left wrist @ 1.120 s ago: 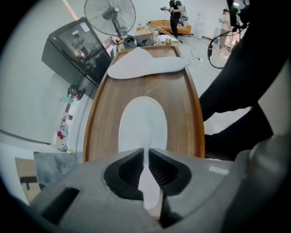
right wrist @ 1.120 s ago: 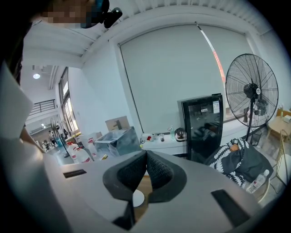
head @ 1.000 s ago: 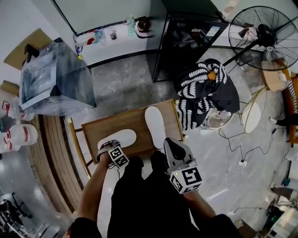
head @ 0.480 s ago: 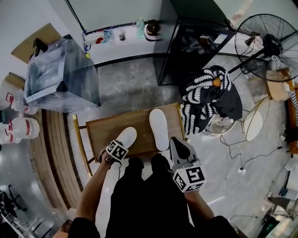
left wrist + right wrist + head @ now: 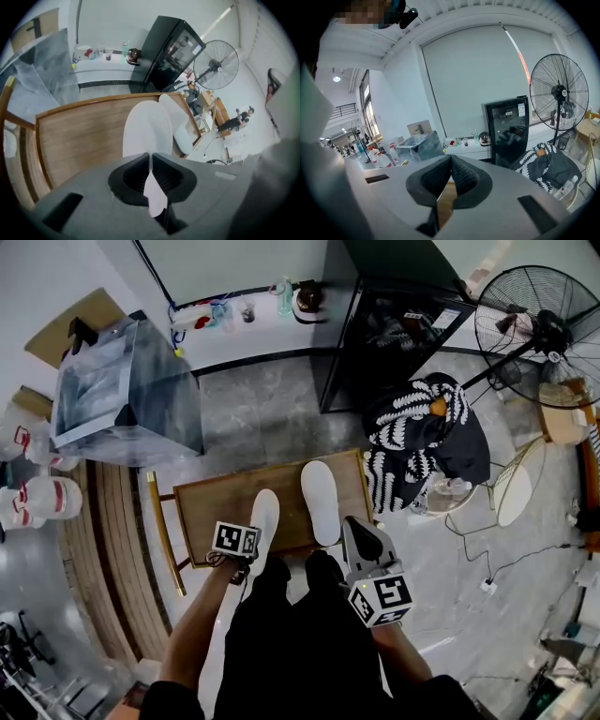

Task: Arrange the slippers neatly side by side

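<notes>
White flat slipper (image 5: 147, 129), clamped by its thin edge in the left gripper's (image 5: 151, 157) jaws, could slip askew; the right gripper's (image 5: 450, 159) jaws sit together, empty.

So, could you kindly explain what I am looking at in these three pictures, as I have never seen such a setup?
There is no robot here: a person holds a two-jaw gripper in each hand. One picture comes from a camera on the person's head, looking steeply down. The other two come from cameras riding on the grippers, each looking along its own jaws. On the wooden table are two white slippers. The left gripper is pinched shut on the near edge of one slipper, which points roughly the same way as the other slipper. The right gripper is shut with nothing in it.
</notes>
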`<state>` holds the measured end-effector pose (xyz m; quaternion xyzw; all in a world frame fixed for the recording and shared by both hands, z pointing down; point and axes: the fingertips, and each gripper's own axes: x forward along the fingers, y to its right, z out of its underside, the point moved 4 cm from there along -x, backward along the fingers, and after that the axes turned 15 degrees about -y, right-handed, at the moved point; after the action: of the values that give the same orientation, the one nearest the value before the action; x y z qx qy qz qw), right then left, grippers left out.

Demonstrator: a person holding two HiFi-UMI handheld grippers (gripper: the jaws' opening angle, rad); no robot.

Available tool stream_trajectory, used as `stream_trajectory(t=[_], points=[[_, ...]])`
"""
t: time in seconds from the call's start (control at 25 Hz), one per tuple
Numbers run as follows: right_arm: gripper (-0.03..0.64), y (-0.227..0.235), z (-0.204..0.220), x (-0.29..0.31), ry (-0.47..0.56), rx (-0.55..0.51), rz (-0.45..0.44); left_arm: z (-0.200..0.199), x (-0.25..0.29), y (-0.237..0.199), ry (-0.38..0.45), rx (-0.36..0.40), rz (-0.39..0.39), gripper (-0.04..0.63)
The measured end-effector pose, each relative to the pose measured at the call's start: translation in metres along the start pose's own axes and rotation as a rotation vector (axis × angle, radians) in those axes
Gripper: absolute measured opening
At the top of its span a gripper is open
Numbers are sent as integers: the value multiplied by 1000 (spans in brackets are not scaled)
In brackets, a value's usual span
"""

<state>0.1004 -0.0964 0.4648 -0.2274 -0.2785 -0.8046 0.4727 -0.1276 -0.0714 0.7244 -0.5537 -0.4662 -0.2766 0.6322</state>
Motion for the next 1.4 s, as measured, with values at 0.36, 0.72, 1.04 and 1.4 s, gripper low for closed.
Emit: stream_trajectory(t=[0.36,0.72,1.04,1.4], points=[[12,18,2,1,-14,18,8,-19,15,10,95,-252,74,31],[12,37,3,9,-39,25,-8,-48,33,15,133,-366,113,31],[12,55,-2,17,-59,31,-16,-68,52,27,110,-384,124,31],[12,74,-7,25,-71,38,-8,-81,69,27,91,-417,129,31]])
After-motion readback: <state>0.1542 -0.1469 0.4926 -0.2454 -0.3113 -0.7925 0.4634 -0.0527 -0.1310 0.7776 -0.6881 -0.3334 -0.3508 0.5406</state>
